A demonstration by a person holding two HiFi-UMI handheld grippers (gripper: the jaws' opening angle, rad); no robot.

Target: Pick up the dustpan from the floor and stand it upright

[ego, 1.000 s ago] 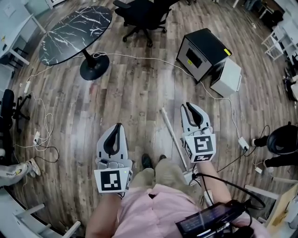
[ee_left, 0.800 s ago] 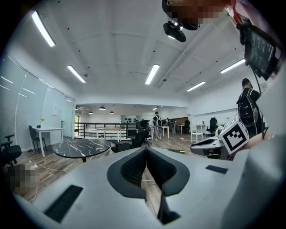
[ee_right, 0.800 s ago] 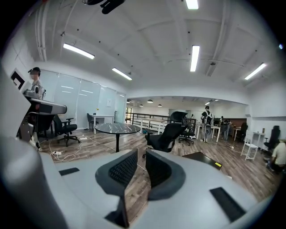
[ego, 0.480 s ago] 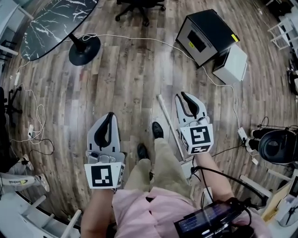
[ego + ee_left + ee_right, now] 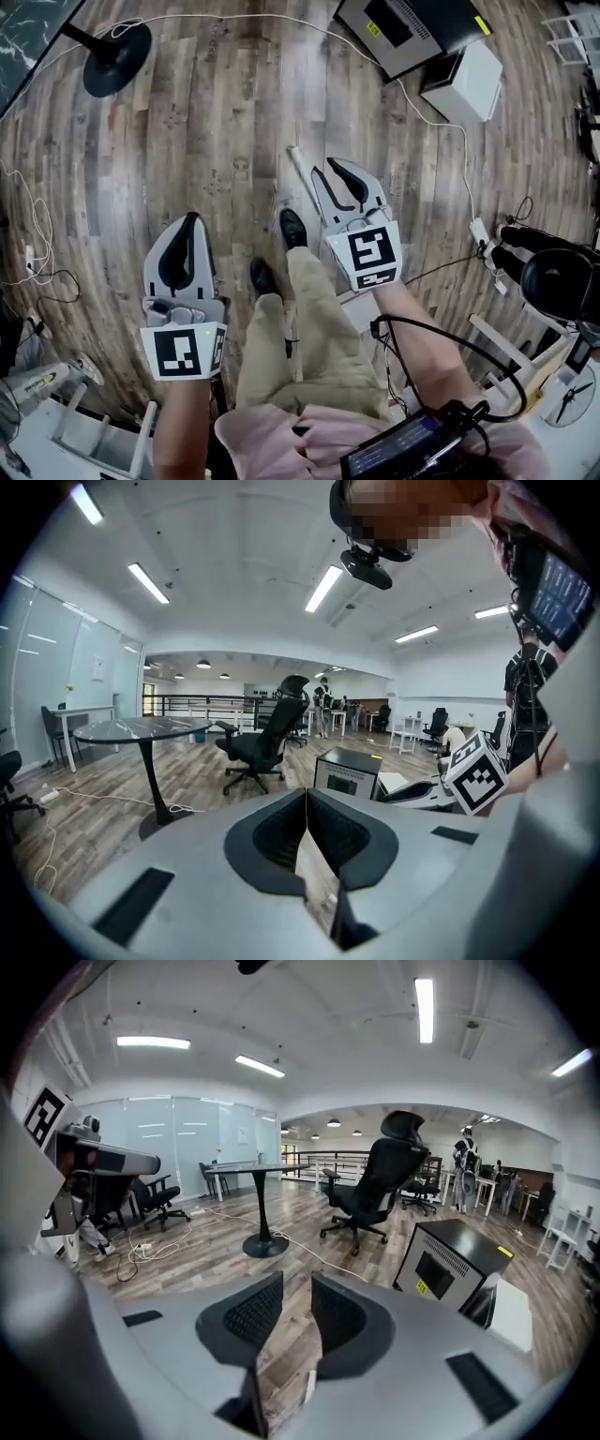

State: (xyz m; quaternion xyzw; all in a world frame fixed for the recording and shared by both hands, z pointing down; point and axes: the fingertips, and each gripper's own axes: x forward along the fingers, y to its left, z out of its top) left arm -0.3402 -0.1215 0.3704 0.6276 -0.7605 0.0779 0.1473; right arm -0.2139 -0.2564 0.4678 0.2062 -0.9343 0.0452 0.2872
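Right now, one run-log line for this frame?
phase: pre-grasp | left gripper: jaws shut, empty | right gripper: jaws apart, empty, near dustpan | dustpan: lying on floor, not gripped

From my feed, the dustpan handle (image 5: 302, 173) lies on the floor (image 5: 225, 141), just ahead of the front shoe (image 5: 292, 228), and passes under the right gripper (image 5: 333, 172). The left gripper (image 5: 190, 220) hangs left of both shoes, well apart from the handle. Far ahead on the left I see a table base (image 5: 117, 56). Far ahead on the right is a cabinet (image 5: 412, 23), with a box (image 5: 461, 80) just beside its right side.
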